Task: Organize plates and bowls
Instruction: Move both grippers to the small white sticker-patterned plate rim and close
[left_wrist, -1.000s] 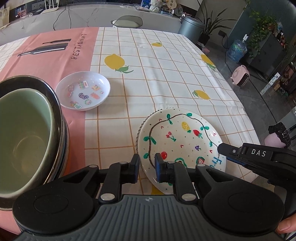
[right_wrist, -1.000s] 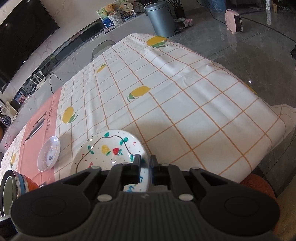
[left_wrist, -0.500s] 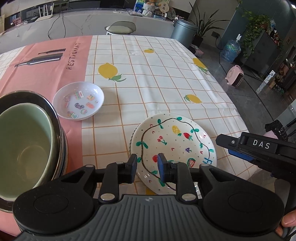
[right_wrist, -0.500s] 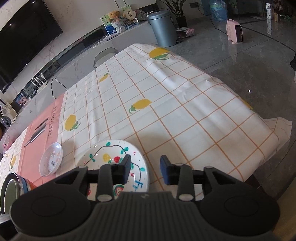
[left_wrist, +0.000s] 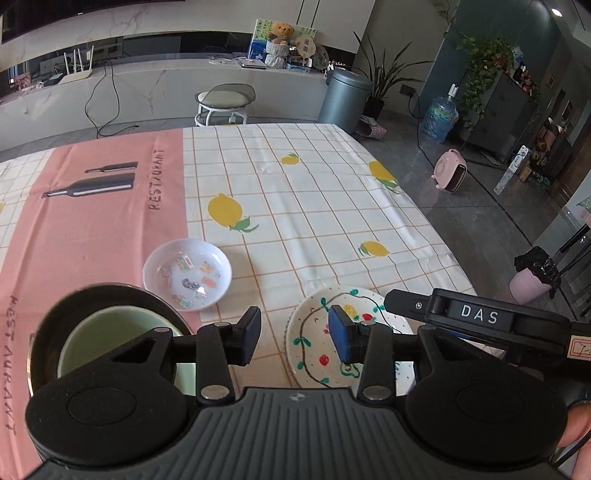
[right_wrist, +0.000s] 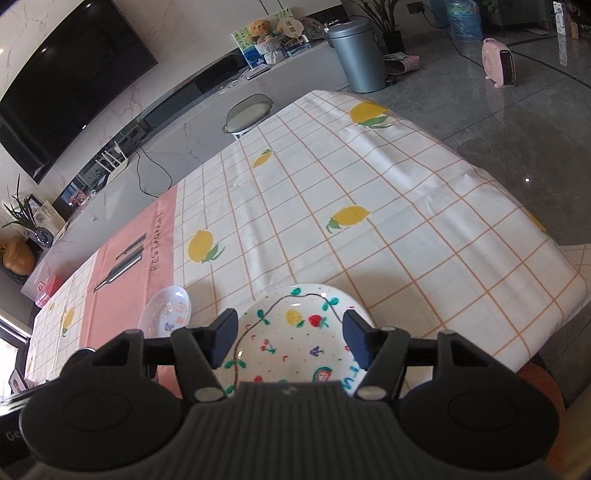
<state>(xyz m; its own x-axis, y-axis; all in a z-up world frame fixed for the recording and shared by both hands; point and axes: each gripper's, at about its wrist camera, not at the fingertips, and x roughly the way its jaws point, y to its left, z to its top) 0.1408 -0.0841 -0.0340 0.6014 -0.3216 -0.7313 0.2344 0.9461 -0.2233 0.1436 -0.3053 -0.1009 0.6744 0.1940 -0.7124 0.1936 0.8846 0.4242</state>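
Observation:
A white plate painted with fruit (left_wrist: 314, 343) (right_wrist: 295, 343) lies flat on the tablecloth near the front edge. My right gripper (right_wrist: 290, 338) is open and hovers above it, holding nothing; its body shows in the left wrist view (left_wrist: 476, 319). My left gripper (left_wrist: 293, 334) is open and empty, raised above the cloth left of the plate. A small white bowl with coloured pictures (left_wrist: 187, 273) (right_wrist: 167, 312) sits on the pink strip. A stack of bowls, pale green inside a dark one (left_wrist: 110, 339), stands at the near left.
The table carries a checked lemon tablecloth (left_wrist: 314, 206) with a pink strip (left_wrist: 92, 229). A stool (left_wrist: 225, 101), a grey bin (left_wrist: 343, 98) and a counter stand beyond the far edge. A pink heater (left_wrist: 450, 175) is on the floor right.
My right gripper opened, let go of the painted plate's rim and rose above it. My left gripper opened wider and lifted, tilting up to see more of the room.

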